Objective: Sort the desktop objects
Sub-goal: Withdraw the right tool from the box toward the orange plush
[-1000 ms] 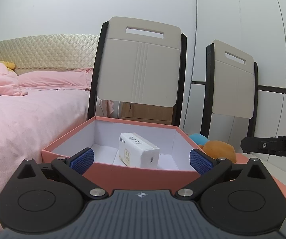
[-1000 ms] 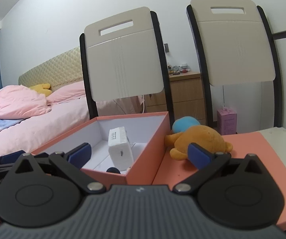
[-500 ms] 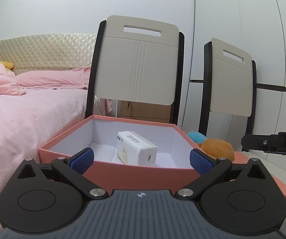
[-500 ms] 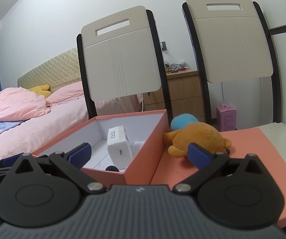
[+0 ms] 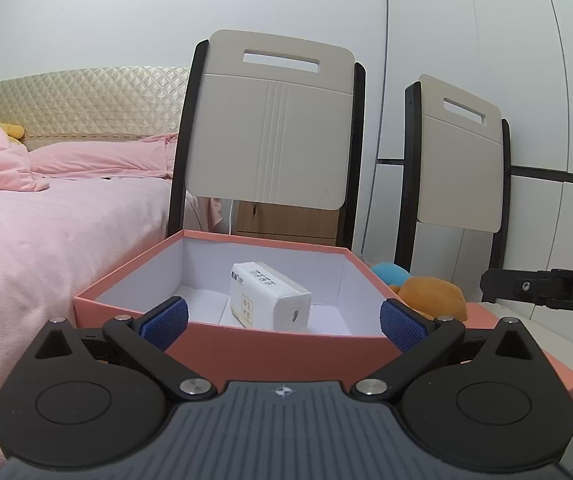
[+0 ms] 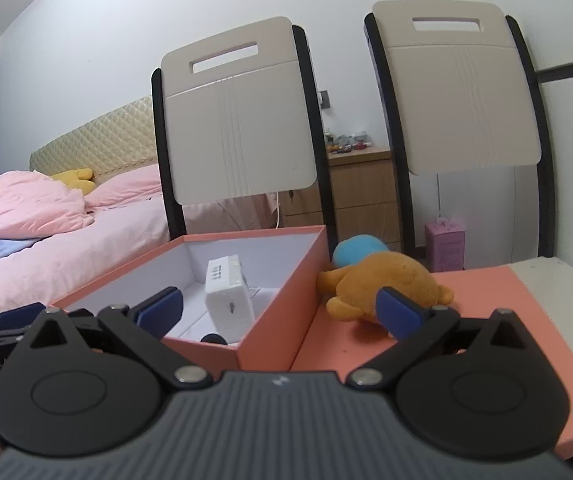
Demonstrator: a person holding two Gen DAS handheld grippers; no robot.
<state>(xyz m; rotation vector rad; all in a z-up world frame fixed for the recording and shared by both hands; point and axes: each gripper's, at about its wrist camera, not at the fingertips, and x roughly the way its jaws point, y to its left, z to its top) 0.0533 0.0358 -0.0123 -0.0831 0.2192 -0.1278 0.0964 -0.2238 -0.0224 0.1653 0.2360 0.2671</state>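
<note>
An open salmon-pink box (image 5: 246, 350) (image 6: 282, 320) with a white inside stands on the desk. A white tissue pack (image 5: 268, 300) (image 6: 228, 296) lies inside it, with a small dark object (image 6: 213, 339) at the near wall. An orange and blue plush toy (image 6: 382, 284) (image 5: 430, 292) lies on the flat pink lid (image 6: 486, 344) right of the box. My left gripper (image 5: 282, 322) is open and empty, just before the box's near wall. My right gripper (image 6: 280, 312) is open and empty, over the box's right corner, its right finger in front of the plush.
Two beige chair backs (image 5: 270, 136) (image 6: 462, 92) stand behind the desk. A bed with pink bedding (image 5: 46, 232) lies to the left. A wooden drawer unit (image 6: 362, 196) and a small pink box (image 6: 444, 246) are behind. The right gripper's body shows at the left view's right edge (image 5: 546, 290).
Both grippers have dropped slightly and drawn back a little; the box and plush sit a bit higher in view. Both stay open. No object has moved.
</note>
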